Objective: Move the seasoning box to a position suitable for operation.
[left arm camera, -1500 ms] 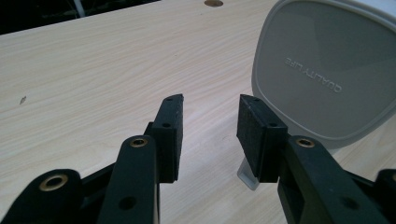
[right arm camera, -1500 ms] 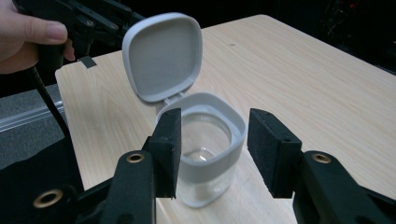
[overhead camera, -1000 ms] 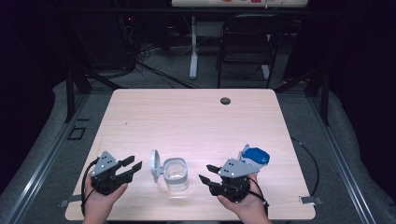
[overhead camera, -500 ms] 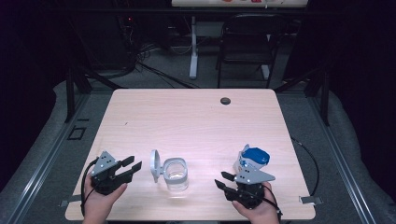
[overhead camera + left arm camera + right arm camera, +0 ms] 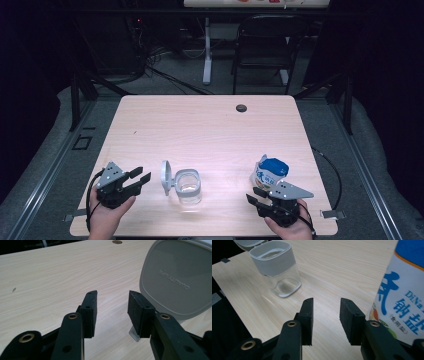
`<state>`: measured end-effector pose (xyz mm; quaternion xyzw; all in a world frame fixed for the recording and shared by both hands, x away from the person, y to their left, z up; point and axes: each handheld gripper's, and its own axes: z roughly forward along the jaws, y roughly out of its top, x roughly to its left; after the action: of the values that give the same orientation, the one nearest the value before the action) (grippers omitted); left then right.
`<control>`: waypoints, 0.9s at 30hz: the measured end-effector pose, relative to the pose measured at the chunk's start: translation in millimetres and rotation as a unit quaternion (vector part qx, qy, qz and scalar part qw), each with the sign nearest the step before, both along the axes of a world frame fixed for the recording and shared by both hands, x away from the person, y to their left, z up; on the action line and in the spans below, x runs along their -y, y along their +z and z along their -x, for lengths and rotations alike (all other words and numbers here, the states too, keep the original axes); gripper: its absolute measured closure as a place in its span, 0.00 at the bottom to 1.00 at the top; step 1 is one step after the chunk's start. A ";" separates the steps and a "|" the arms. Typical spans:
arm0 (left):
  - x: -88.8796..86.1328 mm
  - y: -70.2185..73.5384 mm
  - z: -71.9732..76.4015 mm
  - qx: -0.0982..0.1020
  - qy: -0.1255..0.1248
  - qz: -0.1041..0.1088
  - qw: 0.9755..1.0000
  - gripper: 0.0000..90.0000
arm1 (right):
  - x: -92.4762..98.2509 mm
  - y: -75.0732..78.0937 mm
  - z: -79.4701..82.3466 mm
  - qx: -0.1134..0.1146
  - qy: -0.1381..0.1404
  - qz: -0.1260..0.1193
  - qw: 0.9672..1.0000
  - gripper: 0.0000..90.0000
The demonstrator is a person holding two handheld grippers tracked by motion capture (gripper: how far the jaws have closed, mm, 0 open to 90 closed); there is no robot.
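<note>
Here the work looks like getting salt from the blue-capped salt bottle (image 5: pixel 270 172) into the clear jar (image 5: pixel 188 186), whose hinged grey lid (image 5: pixel 166 177) stands flipped open on its left side. The right gripper (image 5: pixel 256 196) sits near the table's front edge, just in front of the bottle; its jaws have just been closing a little, yet they stand apart with nothing between them, and the bottle (image 5: pixel 404 297) lies off to one side of them, not in the gap. The left gripper (image 5: pixel 141 176) rests left of the jar, jaws parted and empty, with the lid (image 5: pixel 178 277) just beyond one pad.

To do the pickup well, I would swing the right gripper round so the bottle's body sits squarely between the pads, below the cap, and close only then; a grip on the tapering cap could slip. The left gripper could steady the jar.

The bottle stands upright, long axis vertical, cap up. The jar also stands upright, mouth facing up.
</note>
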<state>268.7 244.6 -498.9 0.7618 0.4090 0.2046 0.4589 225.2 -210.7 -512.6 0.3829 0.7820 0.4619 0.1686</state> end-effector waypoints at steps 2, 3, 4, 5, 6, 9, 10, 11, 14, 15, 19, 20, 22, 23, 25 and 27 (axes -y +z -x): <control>0.4 -0.4 0.0 -0.001 0.000 0.001 1.000 0.67 | 3.9 -1.5 0.9 -0.002 -0.005 -0.005 1.000 0.73; 0.5 -0.4 0.0 -0.001 0.000 0.000 1.000 0.67 | 6.4 -2.7 1.3 -0.003 -0.009 -0.008 1.000 0.73; 0.5 -0.5 -0.1 -0.001 -0.001 0.001 1.000 0.67 | 7.8 -3.1 1.5 -0.004 -0.010 -0.010 1.000 0.73; 0.5 -0.5 -0.1 -0.002 -0.001 0.001 1.000 0.66 | 9.7 -3.5 1.7 -0.004 -0.011 -0.009 1.000 0.74; 0.6 -0.7 -0.1 -0.002 0.000 0.001 1.000 0.66 | 11.5 -3.6 2.0 -0.005 -0.014 -0.009 1.000 0.74; 0.5 -0.9 -0.3 -0.002 -0.001 0.001 1.000 0.66 | 17.5 -4.2 2.2 -0.007 -0.019 -0.015 1.000 0.74; 0.3 -1.0 -0.4 -0.001 -0.001 0.002 1.000 0.66 | 18.6 -4.7 2.3 -0.007 -0.021 -0.017 1.000 0.74; 0.1 -0.9 -0.5 -0.001 -0.002 0.001 1.000 0.66 | 20.4 -6.0 2.3 -0.007 -0.024 -0.019 1.000 0.74; -0.2 -1.0 -0.7 -0.001 0.000 0.002 1.000 0.66 | 24.0 -7.6 2.1 -0.009 -0.025 -0.013 1.000 0.74; -0.2 -1.1 -0.8 -0.001 0.000 0.001 1.000 0.65 | 24.0 -8.5 2.1 -0.009 -0.029 -0.018 0.999 0.74; -0.3 -1.6 -1.2 -0.002 0.000 0.002 1.000 0.65 | 26.1 -9.8 1.5 -0.011 -0.028 -0.008 1.000 0.73; -0.4 -1.7 -1.4 -0.002 0.000 0.002 1.000 0.65 | 26.5 -10.7 1.7 -0.011 -0.027 -0.007 1.000 0.73; -0.7 -1.4 -1.6 -0.003 0.001 0.002 1.000 0.65 | 27.5 -11.7 2.0 -0.011 -0.029 -0.005 1.000 0.73; -0.8 -1.5 -1.9 -0.002 0.000 0.002 1.000 0.65 | 28.5 -12.4 2.1 -0.013 -0.029 -0.003 0.999 0.72; -0.9 -1.2 -2.1 -0.002 0.001 0.001 1.000 0.65 | 30.0 -13.5 2.3 -0.014 -0.032 -0.001 0.999 0.72; -0.8 -1.4 -2.6 -0.002 0.003 0.004 1.000 0.65 | 31.9 -14.3 2.6 -0.015 -0.035 0.003 0.999 0.72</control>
<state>271.3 245.3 -500.3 0.7591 0.4128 0.2031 0.4607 222.7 -242.6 -527.0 0.4167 0.7719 0.4477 0.1737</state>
